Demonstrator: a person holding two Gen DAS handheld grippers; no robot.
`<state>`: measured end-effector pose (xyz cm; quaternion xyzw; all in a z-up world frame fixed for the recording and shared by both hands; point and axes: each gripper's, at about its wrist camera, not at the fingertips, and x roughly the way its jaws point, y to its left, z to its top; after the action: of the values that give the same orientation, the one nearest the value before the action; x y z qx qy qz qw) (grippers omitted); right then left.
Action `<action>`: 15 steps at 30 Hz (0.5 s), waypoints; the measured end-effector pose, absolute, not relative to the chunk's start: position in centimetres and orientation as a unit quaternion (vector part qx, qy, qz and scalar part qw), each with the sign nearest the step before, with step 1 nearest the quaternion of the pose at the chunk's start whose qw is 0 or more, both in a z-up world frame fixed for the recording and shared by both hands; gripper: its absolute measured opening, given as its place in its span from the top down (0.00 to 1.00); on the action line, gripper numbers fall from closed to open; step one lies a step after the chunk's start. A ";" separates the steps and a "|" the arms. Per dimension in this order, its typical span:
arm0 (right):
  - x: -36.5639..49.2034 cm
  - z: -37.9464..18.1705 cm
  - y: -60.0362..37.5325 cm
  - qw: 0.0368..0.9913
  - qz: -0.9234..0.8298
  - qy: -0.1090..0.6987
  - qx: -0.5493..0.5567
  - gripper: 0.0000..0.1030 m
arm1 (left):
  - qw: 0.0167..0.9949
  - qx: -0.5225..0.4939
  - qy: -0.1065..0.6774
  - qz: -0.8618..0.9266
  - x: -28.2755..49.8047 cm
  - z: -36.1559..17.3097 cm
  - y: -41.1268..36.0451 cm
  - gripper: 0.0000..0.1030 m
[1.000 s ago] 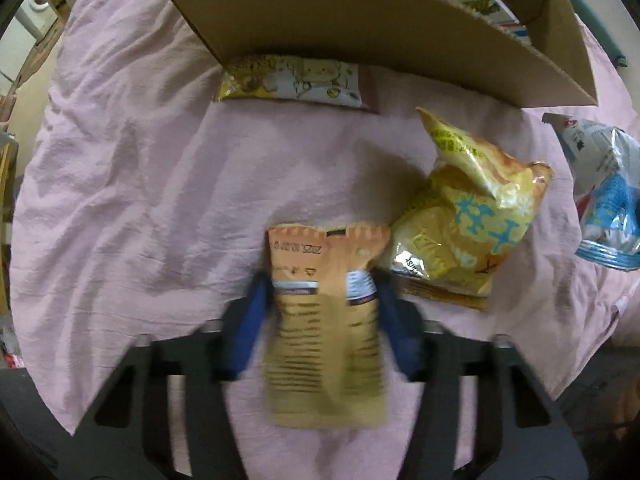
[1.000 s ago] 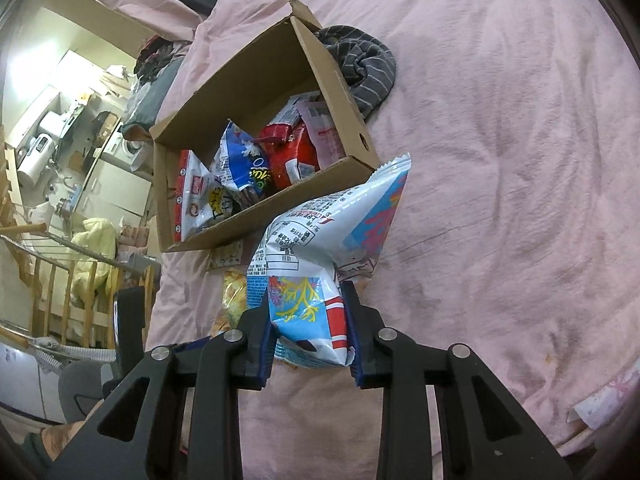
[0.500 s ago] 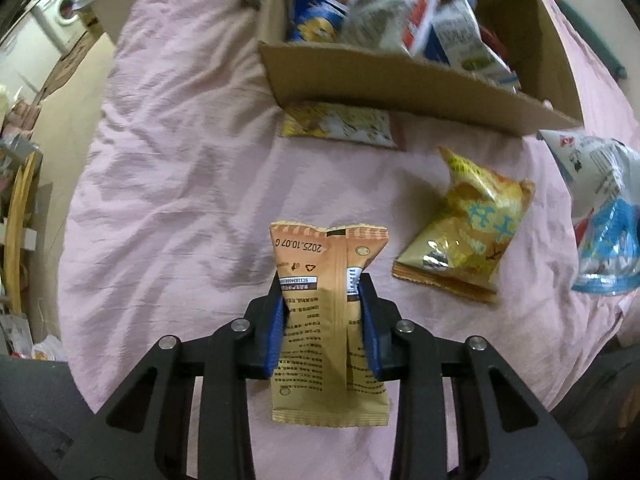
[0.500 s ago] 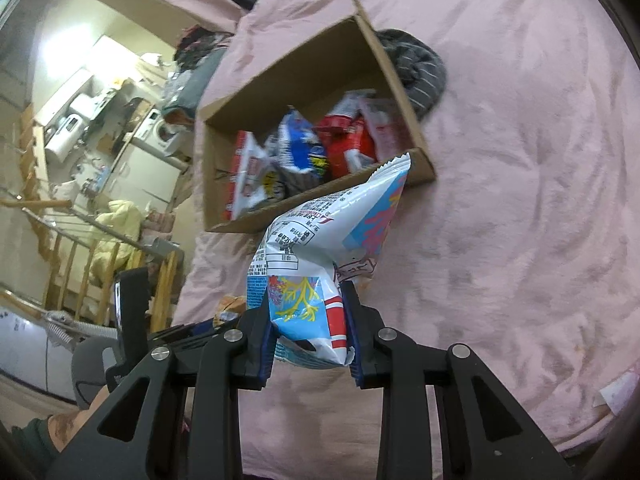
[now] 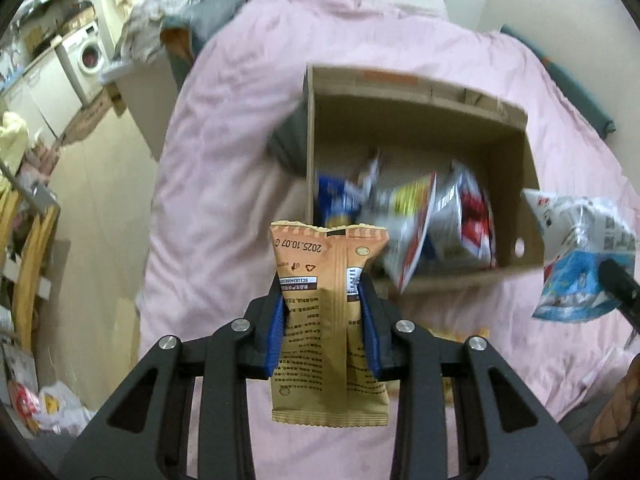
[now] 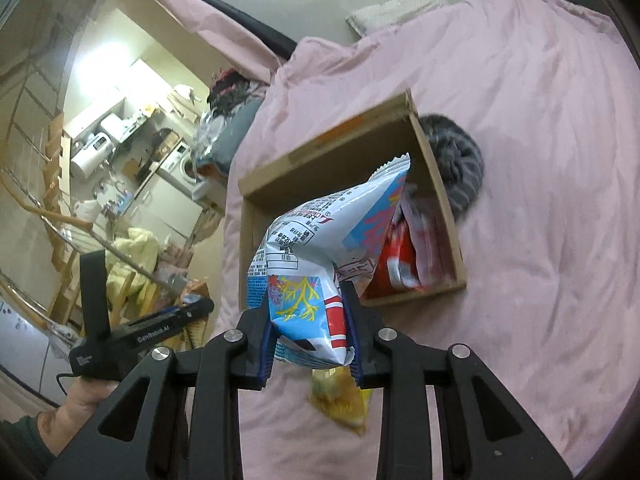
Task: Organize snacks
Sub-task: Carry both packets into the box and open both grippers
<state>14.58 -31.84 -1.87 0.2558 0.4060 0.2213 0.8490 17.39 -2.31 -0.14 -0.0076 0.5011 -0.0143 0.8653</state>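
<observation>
My left gripper is shut on an orange snack packet, held upright in the air in front of the cardboard box. Several snack bags lie inside the box. My right gripper is shut on a white and blue snack bag, which hangs above the box's near edge. In the left wrist view the same bag shows at the far right. A yellow snack bag lies on the pink bed cover below my right gripper.
A grey striped cloth lies against the box's outer side. The bed's edge drops off at the left toward a cluttered floor and a washing machine. A pillow sits at the head of the bed.
Both grippers rose from the bed with their packets and tilted up toward the box. The left jaws closed on the orange packet. The box's inside now shows in both views.
</observation>
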 end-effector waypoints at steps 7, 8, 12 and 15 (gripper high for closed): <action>19.0 -2.7 -31.4 0.854 0.206 0.409 0.246 0.70 | 0.868 -0.004 0.496 -0.017 21.8 -1.5 -3.3 0.72; 19.4 -2.8 -31.4 0.855 0.203 0.411 0.244 0.70 | 0.866 -0.001 0.500 -0.019 22.5 -2.1 -3.8 0.72; 21.6 -3.4 -31.5 0.857 0.195 0.412 0.243 0.70 | 0.856 0.004 0.517 -0.025 24.3 -4.0 -5.7 0.72; 22.7 -3.7 -31.3 0.858 0.197 0.411 0.238 0.70 | 0.856 0.007 0.517 -0.024 25.6 -4.9 -6.7 0.72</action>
<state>22.68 -31.29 -3.69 0.2380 0.4107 0.1971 0.8578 25.56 -6.70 -4.95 0.0075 0.5171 -0.0235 0.8556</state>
